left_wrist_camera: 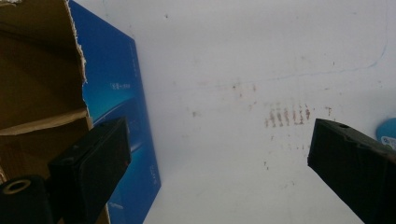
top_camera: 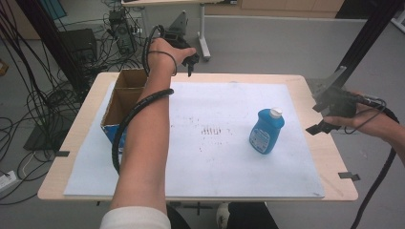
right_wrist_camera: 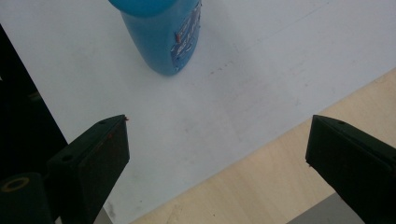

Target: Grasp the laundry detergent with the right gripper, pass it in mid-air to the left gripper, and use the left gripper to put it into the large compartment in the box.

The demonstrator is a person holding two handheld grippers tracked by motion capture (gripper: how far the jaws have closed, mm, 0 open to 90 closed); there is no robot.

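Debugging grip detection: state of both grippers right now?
Left gripper: open, nothing between the jaws, beside the cardboard box.
Right gripper: open, empty, short of the blue bottle.

Glossy plastic bottle (top_camera: 266, 132), matt torn cardboard box (top_camera: 125, 98), wooden table (top_camera: 329, 157).

- The person's left forearm (top_camera: 143, 143) is hiding part of the cardboard box (top_camera: 125, 95).
- The top edge is cutting off the blue bottle (right_wrist_camera: 161, 32) in the right gripper view.
- Its label text is staying too blurred to read.
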